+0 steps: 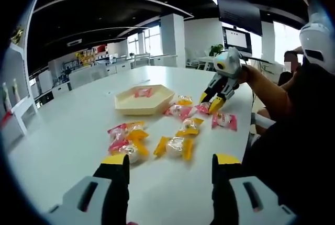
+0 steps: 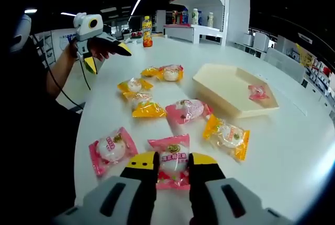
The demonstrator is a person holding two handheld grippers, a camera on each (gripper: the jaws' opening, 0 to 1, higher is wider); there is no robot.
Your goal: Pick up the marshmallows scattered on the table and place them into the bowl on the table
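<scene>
The beige hexagonal bowl (image 1: pixel 141 111) (image 2: pixel 225 89) holds one pink marshmallow (image 1: pixel 143 92) (image 2: pixel 258 92). Several pink and yellow wrapped marshmallows lie on the white table in front of it. My left gripper (image 1: pixel 170 161) is open just short of a yellow marshmallow (image 1: pixel 175 146); in the right gripper view a hand holds it (image 2: pixel 107 57) up at the far left. My right gripper (image 2: pixel 174 160) is low on the table, its jaws closed against both sides of a pink marshmallow (image 2: pixel 172 167). From the left gripper view, the right gripper (image 1: pixel 210 102) is beside the bowl, over that pink packet (image 1: pixel 203 108).
A person's arm and dark clothing (image 1: pixel 293 110) stand along the table's right edge. An orange drink bottle (image 2: pixel 147 31) stands at the far end of the table, and a white shelf unit (image 2: pixel 204 15) is behind it. Bare table (image 1: pixel 68 125) lies left of the bowl.
</scene>
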